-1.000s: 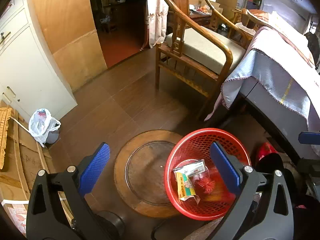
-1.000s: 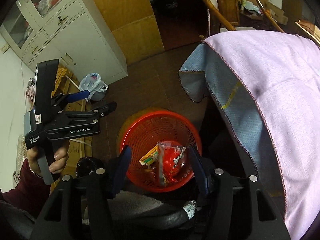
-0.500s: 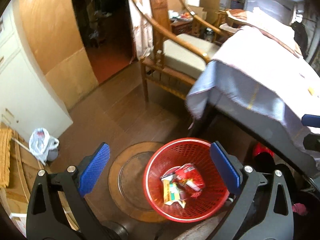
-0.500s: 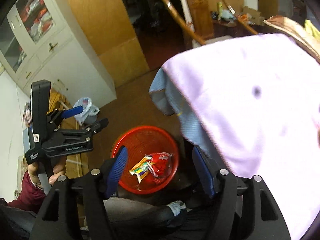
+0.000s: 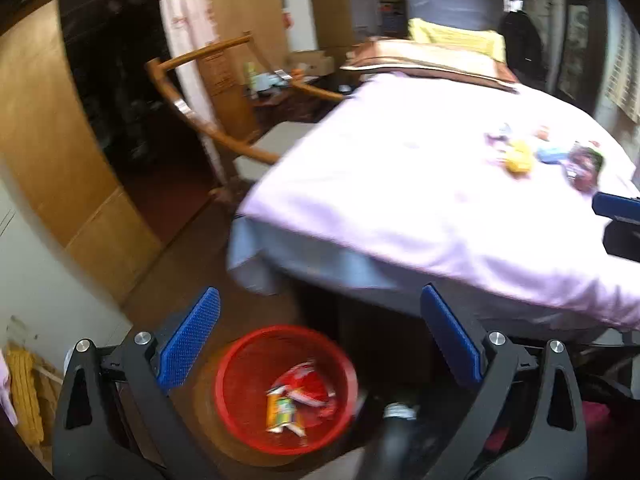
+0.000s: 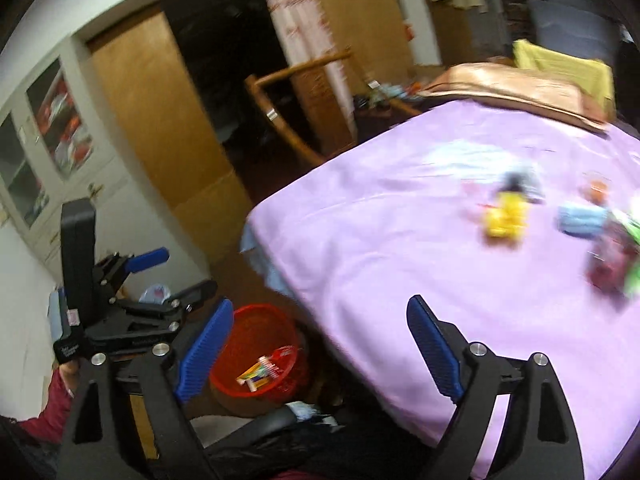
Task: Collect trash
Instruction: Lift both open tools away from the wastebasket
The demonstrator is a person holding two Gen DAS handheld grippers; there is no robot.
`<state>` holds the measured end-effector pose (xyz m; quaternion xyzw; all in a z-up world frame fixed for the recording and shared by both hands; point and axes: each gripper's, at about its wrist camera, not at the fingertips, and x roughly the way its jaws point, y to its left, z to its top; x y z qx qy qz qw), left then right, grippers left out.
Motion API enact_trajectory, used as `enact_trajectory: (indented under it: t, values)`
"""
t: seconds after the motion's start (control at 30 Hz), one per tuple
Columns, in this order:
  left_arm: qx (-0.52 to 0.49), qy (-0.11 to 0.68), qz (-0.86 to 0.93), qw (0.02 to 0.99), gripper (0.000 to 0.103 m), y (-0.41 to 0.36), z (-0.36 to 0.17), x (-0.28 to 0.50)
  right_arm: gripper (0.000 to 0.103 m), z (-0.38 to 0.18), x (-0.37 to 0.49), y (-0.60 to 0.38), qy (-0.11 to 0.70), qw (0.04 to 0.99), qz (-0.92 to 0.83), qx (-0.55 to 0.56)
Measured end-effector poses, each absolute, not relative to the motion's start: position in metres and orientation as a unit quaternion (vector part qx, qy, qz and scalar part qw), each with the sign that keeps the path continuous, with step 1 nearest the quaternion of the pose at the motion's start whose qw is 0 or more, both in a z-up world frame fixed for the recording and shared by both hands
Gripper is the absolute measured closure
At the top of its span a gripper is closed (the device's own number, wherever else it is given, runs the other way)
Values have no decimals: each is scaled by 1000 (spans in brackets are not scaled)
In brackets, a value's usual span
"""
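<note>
- Both cameras have swung up from the basket to the table.
- One red basket on the floor — about three wrappers inside.
- Roughly five blurred trash pieces on the lilac tablecloth.
- Left gripper and right gripper: jaws spread, empty.

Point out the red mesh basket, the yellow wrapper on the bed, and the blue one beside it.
Red mesh plastic basket (image 5: 224,376), left wrist view, left rim.
Yellow wrapper (image 6: 505,216), right wrist view, centre.
Blue wrapper (image 6: 582,220), right wrist view, centre.

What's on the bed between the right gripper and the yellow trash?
Nothing: in the right wrist view, only bare purple bedspread stretches from the open right gripper to the yellow trash.
</note>
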<state>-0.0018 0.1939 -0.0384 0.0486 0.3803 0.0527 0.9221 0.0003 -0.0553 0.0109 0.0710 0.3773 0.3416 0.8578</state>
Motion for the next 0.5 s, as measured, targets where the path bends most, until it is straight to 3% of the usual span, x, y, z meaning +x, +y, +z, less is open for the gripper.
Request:
enact_trajectory:
  t: [0.5]
  values:
    - [72,414,-86,903,7,29,-63,113,13,-41,54,-256,367,904,113,187]
